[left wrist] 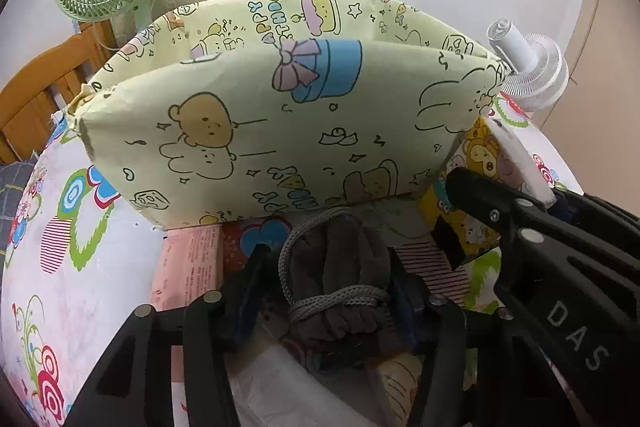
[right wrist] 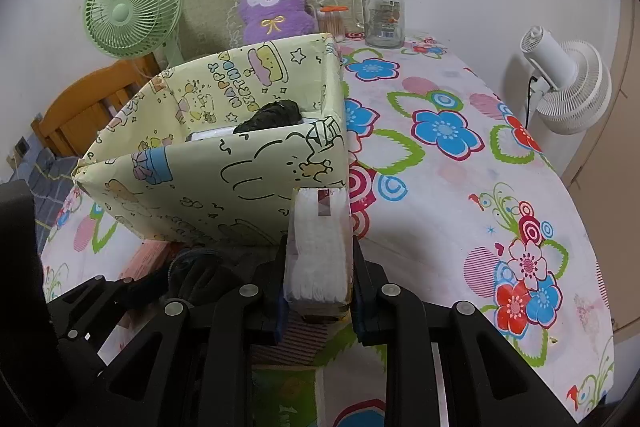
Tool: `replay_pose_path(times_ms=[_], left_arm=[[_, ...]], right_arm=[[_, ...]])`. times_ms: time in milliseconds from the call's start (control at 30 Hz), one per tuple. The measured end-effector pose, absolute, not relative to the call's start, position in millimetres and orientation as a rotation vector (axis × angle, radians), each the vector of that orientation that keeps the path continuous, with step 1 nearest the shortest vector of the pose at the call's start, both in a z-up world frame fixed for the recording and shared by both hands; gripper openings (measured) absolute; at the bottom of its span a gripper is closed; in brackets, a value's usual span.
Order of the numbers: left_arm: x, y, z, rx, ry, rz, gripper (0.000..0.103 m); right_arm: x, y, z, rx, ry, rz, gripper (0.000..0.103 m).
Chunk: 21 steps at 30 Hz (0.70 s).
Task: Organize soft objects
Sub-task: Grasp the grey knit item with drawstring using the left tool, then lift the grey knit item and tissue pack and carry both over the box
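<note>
A pale yellow cartoon-print box (left wrist: pixel 256 131) stands open on the flowered table, also in the right wrist view (right wrist: pixel 224 179). My left gripper (left wrist: pixel 328 291) is shut on a dark grey cloth bundle (left wrist: pixel 340 275) tied with grey cord, just in front of the box. My right gripper (right wrist: pixel 318 267) is shut on a white tissue pack (right wrist: pixel 320 251), held at the box's near right corner; it shows at the right of the left wrist view (left wrist: pixel 520 163). A dark bundle (right wrist: pixel 272 117) and something white lie inside the box.
A pink packet (left wrist: pixel 188 263) lies under the left gripper. A purple plush (right wrist: pixel 276 7), a glass jar with green lid (right wrist: pixel 382 15) and a green fan (right wrist: pixel 128 7) stand behind the box. A white fan (right wrist: pixel 568 87) stands right of the table. A wooden chair (right wrist: pixel 88 99) is at left.
</note>
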<state>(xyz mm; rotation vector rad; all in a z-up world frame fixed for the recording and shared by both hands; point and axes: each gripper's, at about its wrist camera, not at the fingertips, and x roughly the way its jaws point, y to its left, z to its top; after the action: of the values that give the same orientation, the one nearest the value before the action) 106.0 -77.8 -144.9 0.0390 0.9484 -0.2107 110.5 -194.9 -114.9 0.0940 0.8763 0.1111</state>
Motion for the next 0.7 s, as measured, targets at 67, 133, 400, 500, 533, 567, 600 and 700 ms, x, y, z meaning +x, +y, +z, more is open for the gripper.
replay_pose_path(times_ms=[67,133,400,500,533,567,600,700], left_arm=[[105,-77,-143,0.038,0.943,-0.21,0.054],[105,-77,-140,0.035,0.936,-0.21,0.054],[93,-75,-127,0.025,0.902,-0.202,0.052],[87,-74,-120,0.023,0.885,-0.199,0.052],[85,-75,-116,0.023,0.879,-0.199,0.052],[82,-74,-114,0.022,0.873,-0.2,0.052],[82,-73,-113,0.023,0.868,-0.199,0.052],[79,-73,-109,0.025,0.853,-0.198,0.052]], right_arm=[[110,-194,-115,0.091,0.875,0.112,0.027],[108,-193,-114,0.089,0.874,0.113,0.027],[100,-189,-108,0.08,0.857,0.114,0.027],[96,-188,-104,0.077,0.849,0.117,0.027],[94,-187,-103,0.075,0.845,0.117,0.028],[92,-187,-101,0.074,0.842,0.118,0.028],[91,-187,-100,0.074,0.838,0.12,0.027],[86,-185,-95,0.073,0.825,0.122,0.028]])
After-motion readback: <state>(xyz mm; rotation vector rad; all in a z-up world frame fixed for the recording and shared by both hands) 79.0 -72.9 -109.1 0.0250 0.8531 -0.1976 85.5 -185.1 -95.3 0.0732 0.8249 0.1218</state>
